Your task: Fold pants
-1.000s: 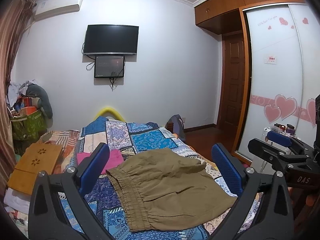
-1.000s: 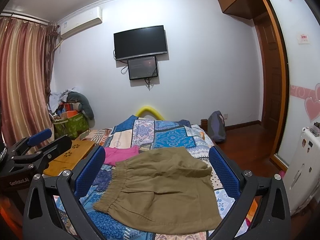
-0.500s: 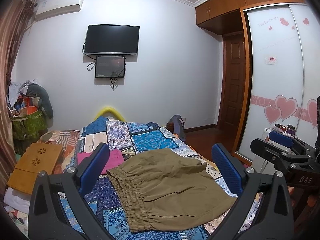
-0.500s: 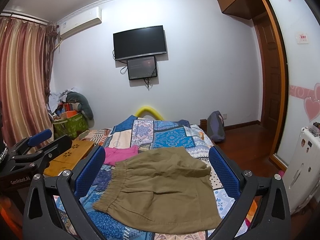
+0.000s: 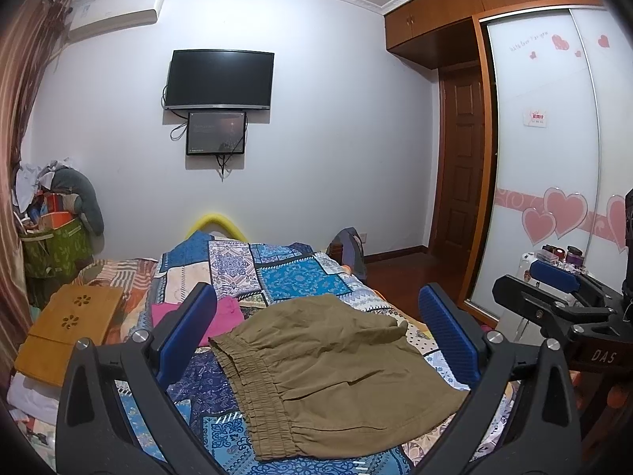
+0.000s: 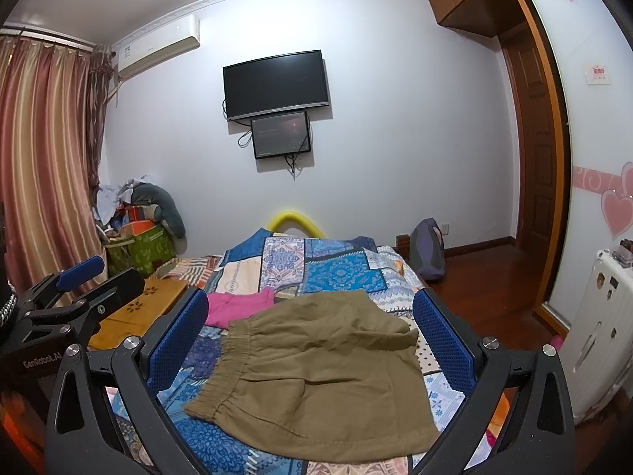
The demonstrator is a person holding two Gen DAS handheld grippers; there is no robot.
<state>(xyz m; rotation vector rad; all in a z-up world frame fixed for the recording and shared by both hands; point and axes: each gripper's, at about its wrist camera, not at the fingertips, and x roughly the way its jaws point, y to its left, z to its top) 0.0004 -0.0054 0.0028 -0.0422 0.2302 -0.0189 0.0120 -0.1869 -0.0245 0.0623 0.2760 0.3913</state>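
Khaki pants (image 5: 332,372) lie flat on the patchwork bedspread (image 5: 285,277), elastic waistband toward the left, legs folded toward the right. They also show in the right wrist view (image 6: 316,372). My left gripper (image 5: 316,336) hovers above the pants, open and empty, blue pads wide apart. My right gripper (image 6: 312,336) hovers likewise, open and empty. Each gripper appears at the other view's edge: the right one in the left wrist view (image 5: 561,301), the left one in the right wrist view (image 6: 75,289).
A pink garment (image 5: 221,316) lies on the bed just behind the pants' waistband. A wooden lap tray (image 5: 71,324) sits at the bed's left edge. A green basket of clutter (image 5: 55,245) stands far left. A wardrobe (image 5: 554,198) and white suitcase (image 6: 601,332) stand right.
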